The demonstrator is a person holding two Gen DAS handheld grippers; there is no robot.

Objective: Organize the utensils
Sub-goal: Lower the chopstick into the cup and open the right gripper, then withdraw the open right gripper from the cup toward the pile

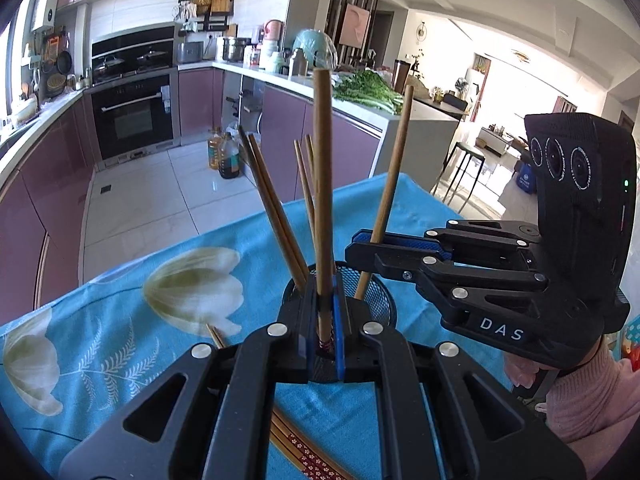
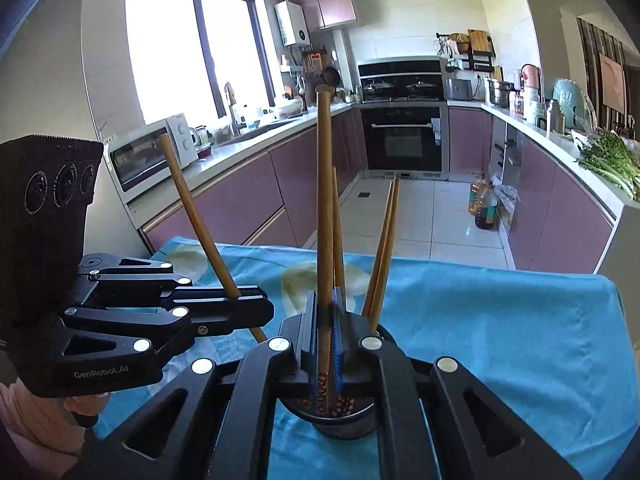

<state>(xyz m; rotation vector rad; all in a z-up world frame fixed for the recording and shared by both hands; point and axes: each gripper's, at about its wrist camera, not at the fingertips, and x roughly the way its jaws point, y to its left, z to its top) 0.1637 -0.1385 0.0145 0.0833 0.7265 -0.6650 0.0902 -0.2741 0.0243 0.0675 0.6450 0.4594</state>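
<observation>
Both grippers w/ chopsticks crowd mesh holder.

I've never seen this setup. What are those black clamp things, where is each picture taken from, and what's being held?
There is no robot: a person holds black tongs in each hand, each with a camera looking along its fingers. One picture looks out from the left tongs, the other from the right tongs. Each is shut on one upright stick, the left chopstick and the right chopstick, at a mesh cup holding more chopsticks. It stands on a blue cloth, where spare chopsticks lie.
</observation>
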